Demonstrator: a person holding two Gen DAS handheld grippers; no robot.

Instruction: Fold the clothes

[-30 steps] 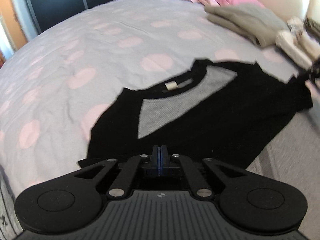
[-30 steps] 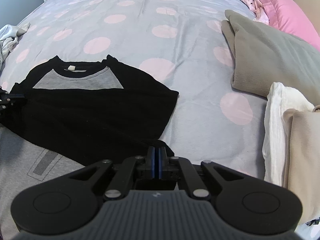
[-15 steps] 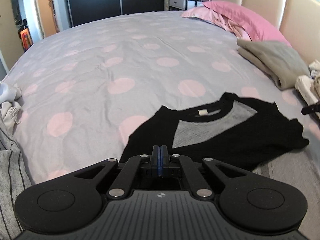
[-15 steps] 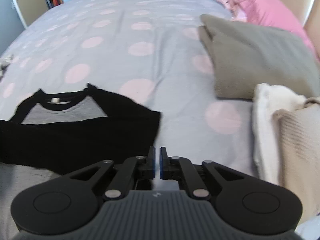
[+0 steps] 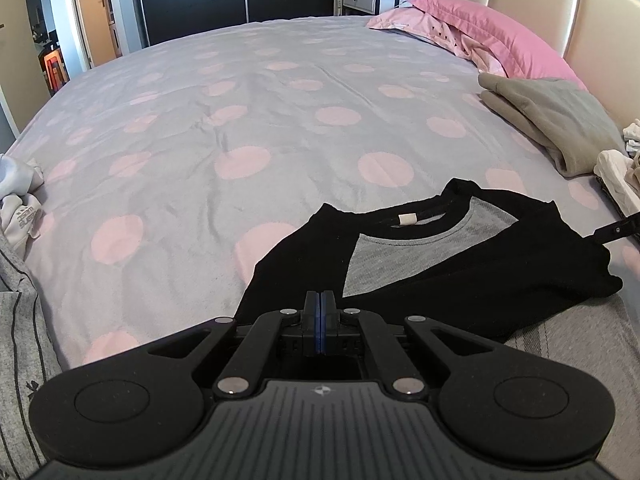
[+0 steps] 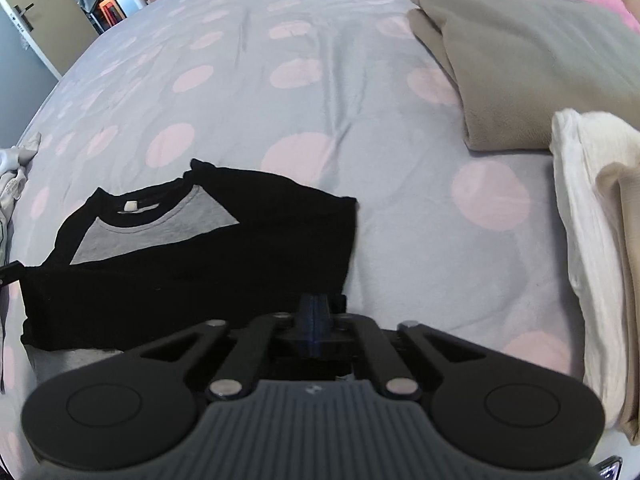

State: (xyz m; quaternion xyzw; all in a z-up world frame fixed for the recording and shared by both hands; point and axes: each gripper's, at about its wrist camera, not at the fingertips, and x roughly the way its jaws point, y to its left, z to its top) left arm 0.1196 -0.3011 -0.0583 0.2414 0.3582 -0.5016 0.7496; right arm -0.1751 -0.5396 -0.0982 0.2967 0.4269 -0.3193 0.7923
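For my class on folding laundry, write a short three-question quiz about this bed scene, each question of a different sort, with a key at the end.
1. True or false: the black and grey shirt lies spread out flat at full length on the polka-dot bedspread.
2. Multiple choice: in the right wrist view, the folded olive-grey garment lies (A) on top of the shirt, (B) apart from the shirt, beyond the white folded cloth, (C) under the pink pillow.
3. Fill in: the left tool and the right tool are both ____, with no cloth seen between their fingers.

Key: 1 false, its lower part is folded up over the chest; 2 B; 3 shut.
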